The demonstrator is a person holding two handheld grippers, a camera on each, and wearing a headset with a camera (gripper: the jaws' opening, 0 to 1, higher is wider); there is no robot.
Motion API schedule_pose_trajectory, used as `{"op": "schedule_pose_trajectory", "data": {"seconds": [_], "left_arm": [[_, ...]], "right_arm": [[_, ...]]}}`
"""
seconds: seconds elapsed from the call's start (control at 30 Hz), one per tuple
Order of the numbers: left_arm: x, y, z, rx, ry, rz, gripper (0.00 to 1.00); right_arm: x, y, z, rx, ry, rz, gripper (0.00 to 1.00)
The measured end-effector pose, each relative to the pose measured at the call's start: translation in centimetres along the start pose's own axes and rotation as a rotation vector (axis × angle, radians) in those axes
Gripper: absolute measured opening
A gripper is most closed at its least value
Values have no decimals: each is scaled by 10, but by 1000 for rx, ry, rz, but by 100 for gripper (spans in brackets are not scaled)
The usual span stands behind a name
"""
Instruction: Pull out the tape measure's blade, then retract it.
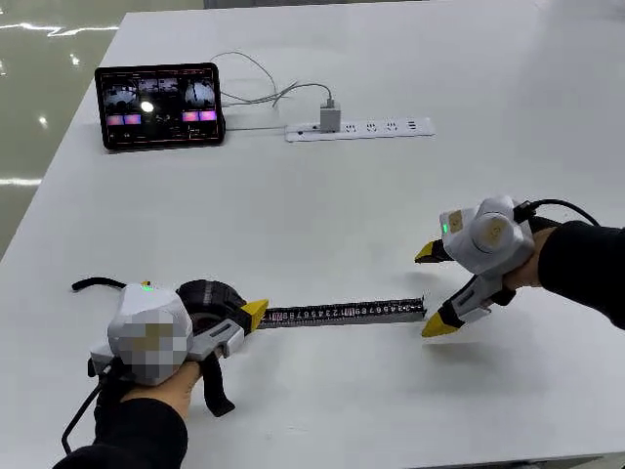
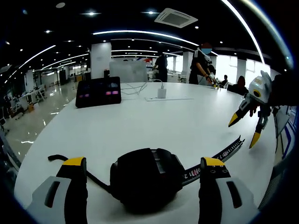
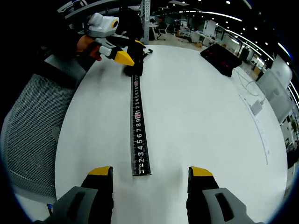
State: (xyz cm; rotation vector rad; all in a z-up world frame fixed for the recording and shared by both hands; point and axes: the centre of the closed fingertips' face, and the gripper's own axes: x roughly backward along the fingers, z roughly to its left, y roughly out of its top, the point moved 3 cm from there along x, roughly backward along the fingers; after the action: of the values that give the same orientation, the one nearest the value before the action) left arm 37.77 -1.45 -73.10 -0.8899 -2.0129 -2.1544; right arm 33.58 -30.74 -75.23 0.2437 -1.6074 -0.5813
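Just before right gripper [image 1: 431,290], jaws apart: blade [image 1: 344,313] end.

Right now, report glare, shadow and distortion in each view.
Head view: glare streaks on the floor, soft shadow under the right gripper. Left gripper view: fisheye bends the ceiling lights into arcs; the tape measure case is dark, detail lost. Right gripper view: blade numerals sharp, table edge curved.
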Motion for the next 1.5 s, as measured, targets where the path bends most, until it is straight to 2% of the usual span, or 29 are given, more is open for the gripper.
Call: {"op": "schedule_pose_trajectory", "data": {"seconds": [0.1, 0.23, 0.4, 0.9, 1.1, 1.27, 1.5], "left_arm": [[1, 0, 1, 24, 4, 11, 99], [0, -1, 2, 24, 8, 17, 99], [0, -1, 0, 28, 6, 18, 99], [-1, 0, 1, 24, 19, 12, 99], [-2, 0, 1, 26, 18, 11, 99], [-2, 1, 1, 26, 18, 10, 95], [-3, -7, 2, 43, 21, 49, 85]], "right_arm": [[0, -2, 4, 11, 20, 7, 50], [-2, -4, 5, 17, 33, 15, 36], [-3, -5, 5, 23, 33, 17, 29], [-7, -9, 6, 52, 35, 35, 14], [-10, -9, 6, 43, 36, 41, 13], [-11, -9, 7, 39, 37, 36, 12], [-12, -7, 7, 33, 49, 63, 11]]}}
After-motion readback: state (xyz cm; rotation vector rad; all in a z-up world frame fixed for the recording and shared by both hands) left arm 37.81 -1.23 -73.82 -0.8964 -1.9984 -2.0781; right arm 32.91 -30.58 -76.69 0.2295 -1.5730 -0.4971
